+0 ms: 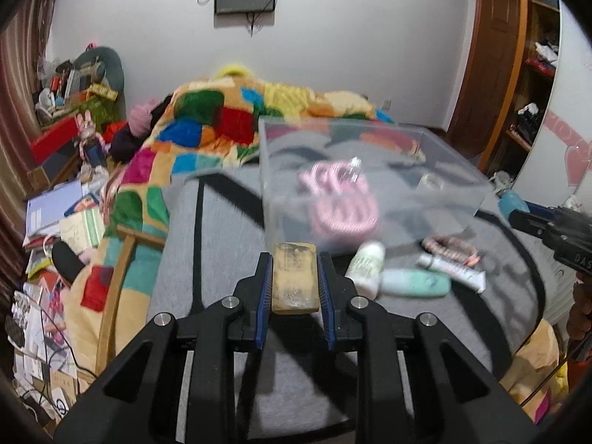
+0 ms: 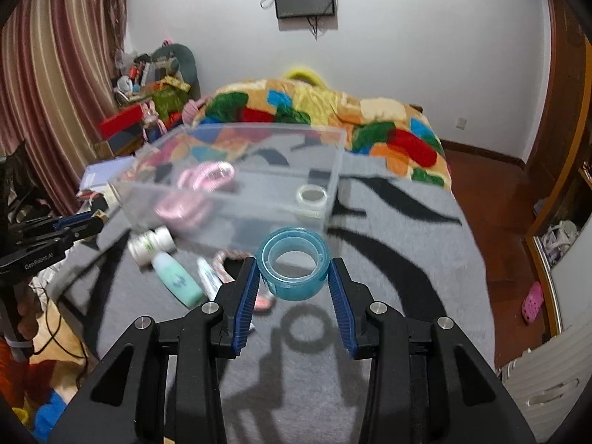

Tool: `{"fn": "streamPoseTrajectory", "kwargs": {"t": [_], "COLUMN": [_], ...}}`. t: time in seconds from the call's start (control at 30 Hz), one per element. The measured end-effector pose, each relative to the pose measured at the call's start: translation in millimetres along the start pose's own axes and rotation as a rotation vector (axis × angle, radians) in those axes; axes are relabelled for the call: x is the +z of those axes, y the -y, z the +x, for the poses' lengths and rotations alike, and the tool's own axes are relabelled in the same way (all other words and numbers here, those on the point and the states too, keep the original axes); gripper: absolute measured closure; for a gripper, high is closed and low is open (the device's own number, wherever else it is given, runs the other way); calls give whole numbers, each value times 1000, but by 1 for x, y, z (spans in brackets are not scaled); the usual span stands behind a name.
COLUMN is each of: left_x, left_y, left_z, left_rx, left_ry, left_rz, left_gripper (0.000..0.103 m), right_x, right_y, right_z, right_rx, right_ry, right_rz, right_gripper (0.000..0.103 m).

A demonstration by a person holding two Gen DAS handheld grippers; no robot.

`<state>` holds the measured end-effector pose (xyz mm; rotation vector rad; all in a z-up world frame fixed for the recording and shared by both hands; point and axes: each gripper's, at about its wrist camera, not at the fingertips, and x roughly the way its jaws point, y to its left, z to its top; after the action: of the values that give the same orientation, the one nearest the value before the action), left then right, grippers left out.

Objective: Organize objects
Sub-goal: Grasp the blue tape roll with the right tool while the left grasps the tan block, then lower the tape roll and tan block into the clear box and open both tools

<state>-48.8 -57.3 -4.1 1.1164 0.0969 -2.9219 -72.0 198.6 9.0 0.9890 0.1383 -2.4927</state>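
My left gripper (image 1: 295,259) is shut on a tan tape roll (image 1: 295,277), seen edge-on, held above the grey bed cover just in front of the clear plastic box (image 1: 370,188). My right gripper (image 2: 293,262) is shut on a blue tape roll (image 2: 294,266), held in front of the same box (image 2: 236,185). Inside the box lie a pink coiled cord (image 1: 338,199) and a small clear tape roll (image 2: 312,196). The right gripper shows at the right edge of the left wrist view (image 1: 516,209), the left gripper at the left edge of the right wrist view (image 2: 98,218).
On the grey cover in front of the box lie a white bottle (image 1: 366,268), a mint green bottle (image 1: 414,283), a white tube (image 1: 451,268) and a pink striped item (image 1: 449,248). A patchwork blanket (image 1: 207,125) lies behind. Clutter (image 1: 55,222) fills the floor on the left.
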Motion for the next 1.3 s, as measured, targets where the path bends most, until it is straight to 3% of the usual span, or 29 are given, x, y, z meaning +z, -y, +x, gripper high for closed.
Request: {"fn": "streamPoseTrajectory", "kwargs": {"t": [0.2, 0.47, 1.03, 1.3], "left_x": [27, 57, 70, 71], "left_y": [10, 29, 39, 43], "left_z": [-11, -2, 75, 75], "left_rx": [-29, -64, -67, -68], "left_ry": [78, 109, -41, -41], "left_rz": [9, 35, 39, 48], "left_gripper": [80, 80, 80, 79], "right_x": [26, 59, 76, 72], "right_y": [-18, -39, -41, -42], "right_z": [-9, 3, 91, 99], "right_rx": [33, 46, 28, 37], "right_ry": [75, 122, -46, -77], "right_rz": [-33, -64, -63, -66], "right_gripper": [68, 68, 67, 67]}}
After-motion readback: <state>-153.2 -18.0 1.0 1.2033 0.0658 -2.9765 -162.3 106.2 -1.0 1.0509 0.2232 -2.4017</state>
